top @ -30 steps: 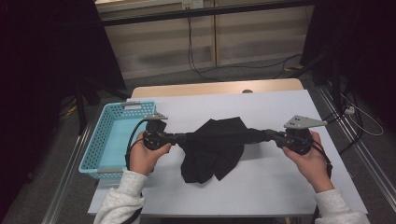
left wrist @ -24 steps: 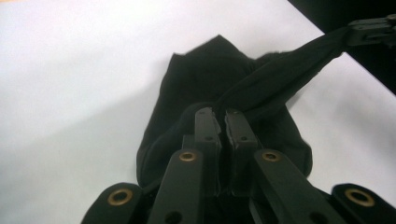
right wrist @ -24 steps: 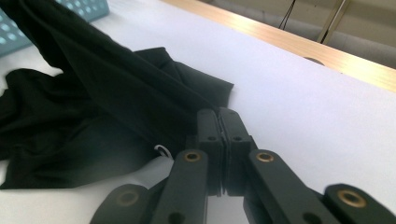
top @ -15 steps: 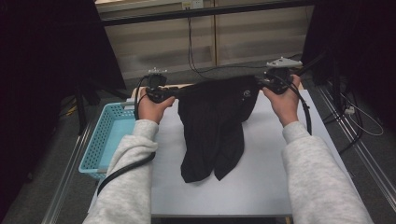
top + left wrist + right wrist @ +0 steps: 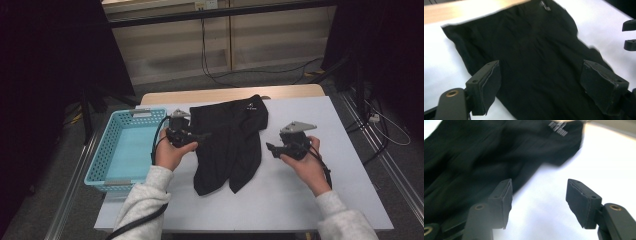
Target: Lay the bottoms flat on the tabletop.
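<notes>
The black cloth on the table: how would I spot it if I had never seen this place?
Find the white table with a pale blue basket at its left edge. The black cloth lies spread flat in the table's middle, between the person's two hands. It is the one dark, soft thing there, with two leg-like ends toward the person and a small pale label near its far edge.

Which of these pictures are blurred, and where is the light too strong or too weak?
High view: sharp on the table, but the room's sides are nearly black. Left gripper view: the black garment has smeared edges and the bright table washes out. Right gripper view: the garment is blurred, its white print unreadable, and the table glares white; the jaws stay fairly crisp.
</notes>
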### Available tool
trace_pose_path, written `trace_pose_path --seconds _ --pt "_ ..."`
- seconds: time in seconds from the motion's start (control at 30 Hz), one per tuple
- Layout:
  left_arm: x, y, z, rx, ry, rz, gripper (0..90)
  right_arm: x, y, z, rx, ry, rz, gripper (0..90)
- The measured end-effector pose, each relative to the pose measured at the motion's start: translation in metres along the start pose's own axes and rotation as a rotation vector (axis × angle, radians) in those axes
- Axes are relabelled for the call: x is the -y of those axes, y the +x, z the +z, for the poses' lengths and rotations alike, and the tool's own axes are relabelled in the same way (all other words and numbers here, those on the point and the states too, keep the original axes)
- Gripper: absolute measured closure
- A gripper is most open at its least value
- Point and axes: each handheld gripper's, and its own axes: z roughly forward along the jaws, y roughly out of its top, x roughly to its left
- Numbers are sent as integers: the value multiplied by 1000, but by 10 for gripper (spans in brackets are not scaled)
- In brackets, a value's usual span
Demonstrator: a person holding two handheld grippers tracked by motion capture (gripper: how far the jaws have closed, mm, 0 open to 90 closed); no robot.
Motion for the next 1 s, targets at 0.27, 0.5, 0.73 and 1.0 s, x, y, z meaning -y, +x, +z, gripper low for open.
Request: trace_pose_path --seconds 0.27,0.5,0.73,1.0 --pt "31 -19 -7 17 -2 61 155 33 24 -14 -79 -32 36 292" --pt "52 -30 -12 41 -2 68 116 36 30 -9 -98 -9 29 258" --pt "60 -30 -18 28 3 80 111 33 42 -6 -124 -3 4 254" --pt "69 -33 -18 31 19 82 111 34 52 1 -146 27 -21 318"
